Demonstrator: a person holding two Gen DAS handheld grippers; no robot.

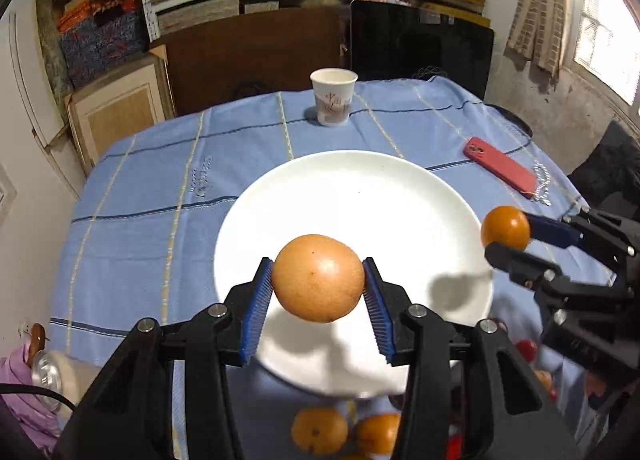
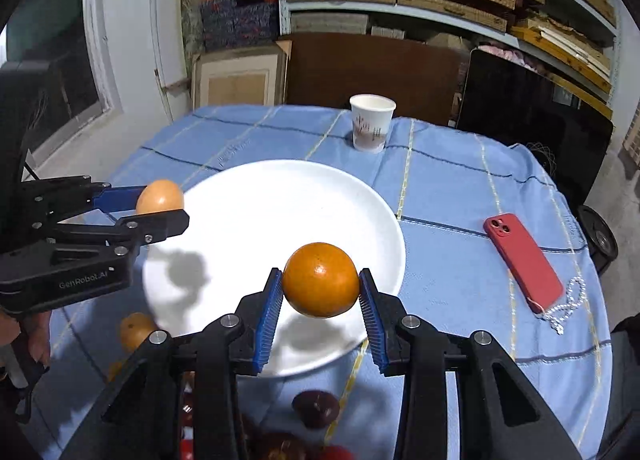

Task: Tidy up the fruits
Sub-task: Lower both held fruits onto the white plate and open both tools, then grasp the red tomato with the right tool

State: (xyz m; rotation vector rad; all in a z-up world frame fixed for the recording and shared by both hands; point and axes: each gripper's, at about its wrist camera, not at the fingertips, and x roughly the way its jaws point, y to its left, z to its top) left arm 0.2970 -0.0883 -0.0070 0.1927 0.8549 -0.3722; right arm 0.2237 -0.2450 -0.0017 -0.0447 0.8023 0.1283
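Note:
My left gripper (image 1: 318, 280) is shut on a pale orange fruit (image 1: 318, 278) and holds it above the near part of a white plate (image 1: 360, 188). My right gripper (image 2: 320, 282) is shut on a deeper orange fruit (image 2: 321, 279) above the plate's (image 2: 260, 196) right side. Each gripper also shows in the other view: the right gripper (image 1: 506, 236) with its orange (image 1: 505, 227) at the plate's right rim, the left gripper (image 2: 160, 208) with its pale fruit (image 2: 160, 196) at the plate's left rim. The plate is bare.
More oranges (image 1: 320, 430) and red fruits (image 1: 527, 348) lie on the blue checked cloth (image 1: 140, 188) near the front edge, with a dark red fruit (image 2: 316, 408) among them. A paper cup (image 1: 333, 97) stands at the back. A red phone (image 2: 522, 262) lies at the right.

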